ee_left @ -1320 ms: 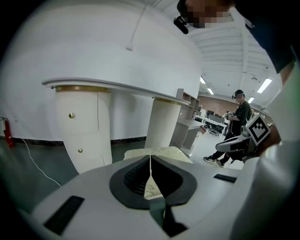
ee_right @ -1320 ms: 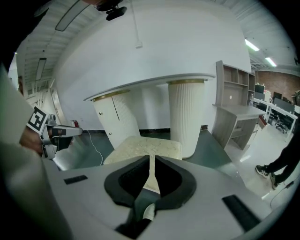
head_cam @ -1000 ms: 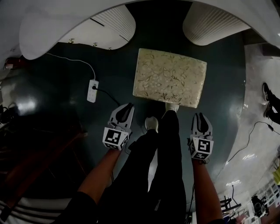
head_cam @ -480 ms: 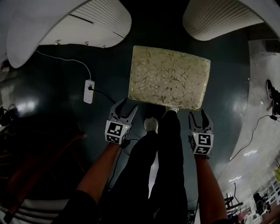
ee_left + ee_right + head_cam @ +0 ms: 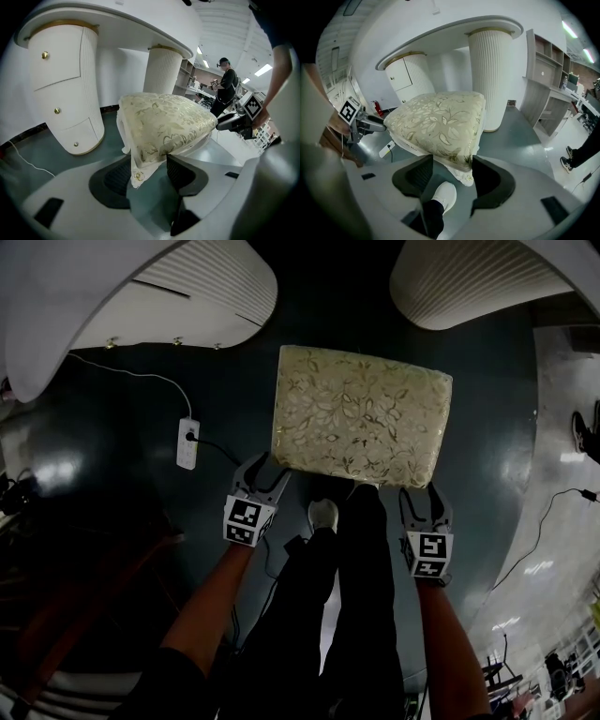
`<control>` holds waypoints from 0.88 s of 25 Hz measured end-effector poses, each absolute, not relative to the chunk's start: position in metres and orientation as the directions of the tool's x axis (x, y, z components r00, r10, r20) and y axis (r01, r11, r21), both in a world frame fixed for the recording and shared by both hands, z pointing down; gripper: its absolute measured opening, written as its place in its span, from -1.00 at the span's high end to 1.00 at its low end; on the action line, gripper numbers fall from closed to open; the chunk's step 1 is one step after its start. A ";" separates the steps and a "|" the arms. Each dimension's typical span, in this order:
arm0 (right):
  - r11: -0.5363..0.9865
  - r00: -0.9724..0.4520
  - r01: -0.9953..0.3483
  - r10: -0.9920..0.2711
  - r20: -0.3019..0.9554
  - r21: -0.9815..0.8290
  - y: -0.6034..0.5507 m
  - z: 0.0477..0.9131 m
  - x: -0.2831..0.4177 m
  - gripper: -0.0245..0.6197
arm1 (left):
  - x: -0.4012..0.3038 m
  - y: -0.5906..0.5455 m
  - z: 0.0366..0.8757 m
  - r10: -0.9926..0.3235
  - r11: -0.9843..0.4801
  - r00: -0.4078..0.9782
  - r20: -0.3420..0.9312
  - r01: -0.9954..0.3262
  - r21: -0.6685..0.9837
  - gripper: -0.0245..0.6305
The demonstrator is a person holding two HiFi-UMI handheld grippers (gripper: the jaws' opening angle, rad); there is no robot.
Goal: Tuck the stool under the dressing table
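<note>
Left gripper (image 5: 265,472) and right gripper (image 5: 424,495) have dropped, and their jaws have just been opening, now released astride the near corners of the stool (image 5: 361,413), which stands on the floor short of the dressing table (image 5: 141,296), untucked, so gripping likely comes next.

Rectangular stool (image 5: 361,413), padded seat in pale gold leaf-pattern fabric, white trim hanging at its near corners, upright on the dark floor (image 5: 246,381), facing the gap between the two fluted pedestals (image 5: 211,282) of the white dressing table (image 5: 84,306), not yet under its curved top
</note>
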State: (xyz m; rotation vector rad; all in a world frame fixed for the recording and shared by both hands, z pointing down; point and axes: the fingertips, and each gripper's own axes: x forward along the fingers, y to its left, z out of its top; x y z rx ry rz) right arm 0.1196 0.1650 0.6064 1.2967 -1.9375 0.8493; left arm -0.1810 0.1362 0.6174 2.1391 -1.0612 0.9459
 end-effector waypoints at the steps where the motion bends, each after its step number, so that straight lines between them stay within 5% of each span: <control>1: 0.302 -0.293 -0.942 -0.523 0.801 -0.148 0.165 0.607 0.120 0.16 | -0.180 0.137 0.620 -0.427 -0.532 0.441 0.790 -0.829 0.175 0.24; 22: 0.333 -0.226 -0.941 -0.495 0.839 -0.058 0.157 0.618 0.126 0.17 | -0.176 0.141 0.636 -0.392 -0.466 0.425 0.816 -0.856 0.223 0.24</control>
